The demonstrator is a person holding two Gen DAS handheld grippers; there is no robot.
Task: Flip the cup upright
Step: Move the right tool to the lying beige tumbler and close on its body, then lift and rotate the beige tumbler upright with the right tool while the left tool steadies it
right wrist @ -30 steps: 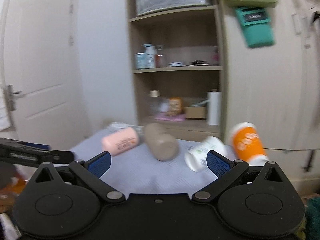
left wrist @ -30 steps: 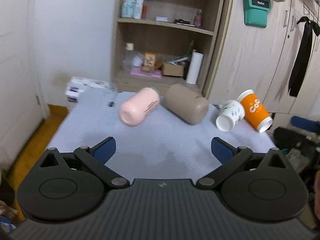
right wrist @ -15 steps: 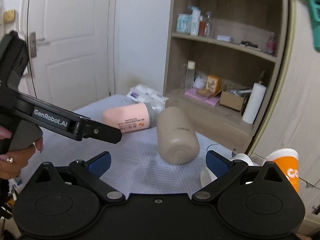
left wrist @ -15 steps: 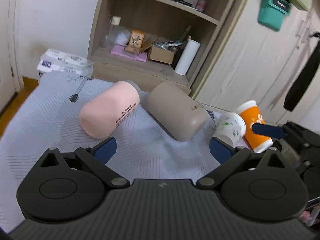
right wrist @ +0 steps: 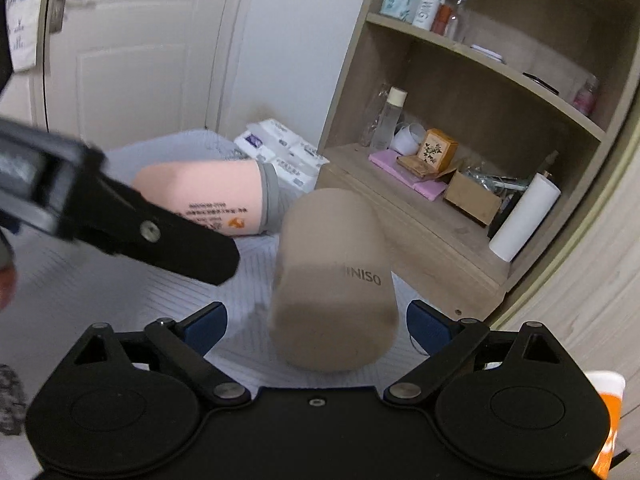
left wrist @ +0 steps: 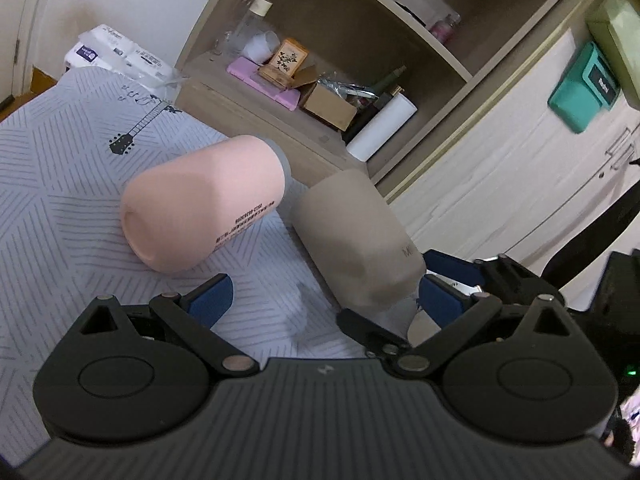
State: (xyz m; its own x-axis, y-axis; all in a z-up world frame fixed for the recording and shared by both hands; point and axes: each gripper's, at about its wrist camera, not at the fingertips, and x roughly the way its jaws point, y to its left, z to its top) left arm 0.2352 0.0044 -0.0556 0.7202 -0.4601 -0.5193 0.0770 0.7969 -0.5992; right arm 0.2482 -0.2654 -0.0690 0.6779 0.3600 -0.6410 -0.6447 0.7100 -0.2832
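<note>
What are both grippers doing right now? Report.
Left gripper: open, holding nothing.
Right gripper: open, jaws either side of the tan cup, not gripping it.

Ahead of the grippers lie two tumblers on their sides, one pink tumbler (left wrist: 204,204) and one taupe tumbler (right wrist: 334,280), with one orange paper cup (right wrist: 608,420) at the right edge.

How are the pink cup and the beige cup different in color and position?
The pink cup is lighter with a grey band; the beige cup is plain with dark lettering. The beige cup lies between the right tongs; the pink cup lies farther away. Both lie on their sides.
</note>
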